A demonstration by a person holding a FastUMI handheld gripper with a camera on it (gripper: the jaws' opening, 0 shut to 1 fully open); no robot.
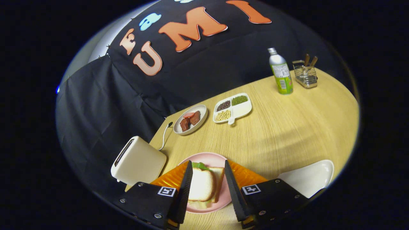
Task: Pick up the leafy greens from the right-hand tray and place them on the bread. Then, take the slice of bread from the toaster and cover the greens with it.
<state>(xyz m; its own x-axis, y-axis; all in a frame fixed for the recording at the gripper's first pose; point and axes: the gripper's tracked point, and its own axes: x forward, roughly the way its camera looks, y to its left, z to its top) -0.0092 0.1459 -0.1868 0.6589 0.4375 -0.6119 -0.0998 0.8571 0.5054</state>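
Bread (201, 184) sits between your fingers: a soft, pale slice with a rounded top lies over a second, squarer slice, and a ruffled bit of leafy greens (200, 165) peeks out at the far edge of the stack. All of it rests on a smooth round pink plate (213, 159), just ahead of your gripper (207, 167), whose ridged fingers (187, 182) stand apart on either side of the bread without pressing it (whether they brush its crust, I cannot tell). To the left of the plate you have the toaster (138, 162), a glossy cream box with rounded corners and a dark slot. A white tray (311, 179) with a curved rim lies to the right of your fingers. Everything stands on a light wood-grain table (287, 127), with an oval dish (190, 119) and a divided dish (232, 108) of beans beyond.
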